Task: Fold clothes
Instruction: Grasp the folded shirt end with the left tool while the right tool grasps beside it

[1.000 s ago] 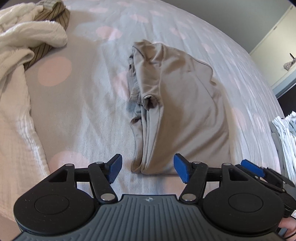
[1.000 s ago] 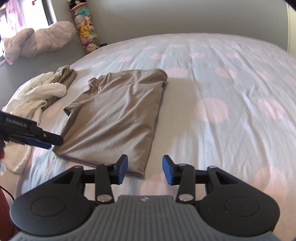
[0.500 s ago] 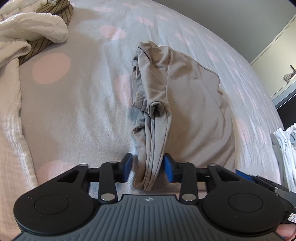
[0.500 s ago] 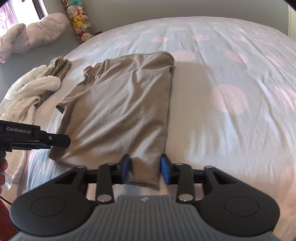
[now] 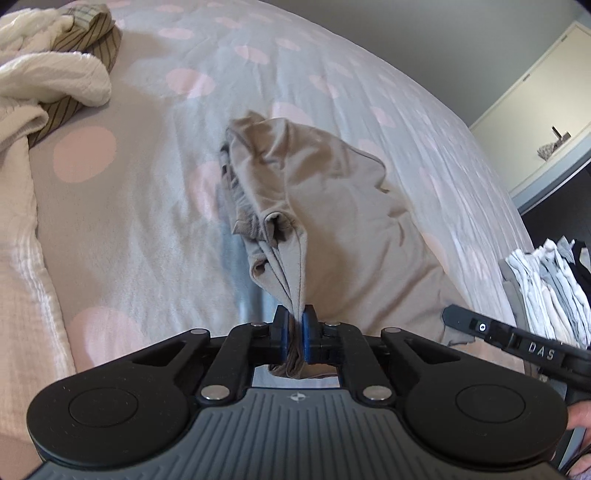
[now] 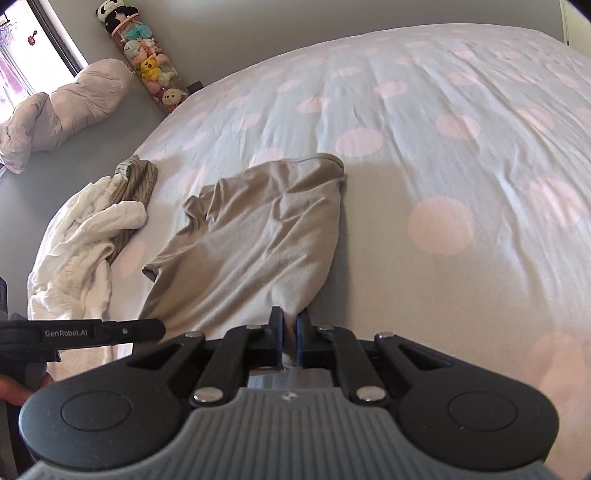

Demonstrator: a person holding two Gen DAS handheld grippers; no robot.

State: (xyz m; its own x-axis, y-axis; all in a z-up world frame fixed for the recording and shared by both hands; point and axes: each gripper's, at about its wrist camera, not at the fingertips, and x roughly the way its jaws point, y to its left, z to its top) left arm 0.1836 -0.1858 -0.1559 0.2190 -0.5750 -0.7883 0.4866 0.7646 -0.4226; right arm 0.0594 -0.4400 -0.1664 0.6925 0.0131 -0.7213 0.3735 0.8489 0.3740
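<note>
A taupe T-shirt (image 5: 332, 206) lies folded lengthwise on the spotted bed, also seen as the T-shirt (image 6: 258, 243) in the right wrist view. My left gripper (image 5: 294, 328) is shut on the hem corner at the sleeve side, and the cloth rises in a ridge toward it. My right gripper (image 6: 290, 334) is shut on the other hem corner, at the folded edge. The near end of the shirt is lifted off the bed while the collar end still rests on it. Each gripper shows at the edge of the other's view.
A heap of white cloth (image 5: 44, 85) with a striped garment (image 5: 88, 33) lies to the left on the bed cover (image 6: 443, 147). A stack of folded clothes (image 5: 546, 288) stands at the right. A pillow (image 6: 62, 110) and soft toys (image 6: 147, 62) sit by the far wall.
Both grippers went from open to shut on the shirt's hem corners and have raised the near end, bunching the cloth up toward them.
</note>
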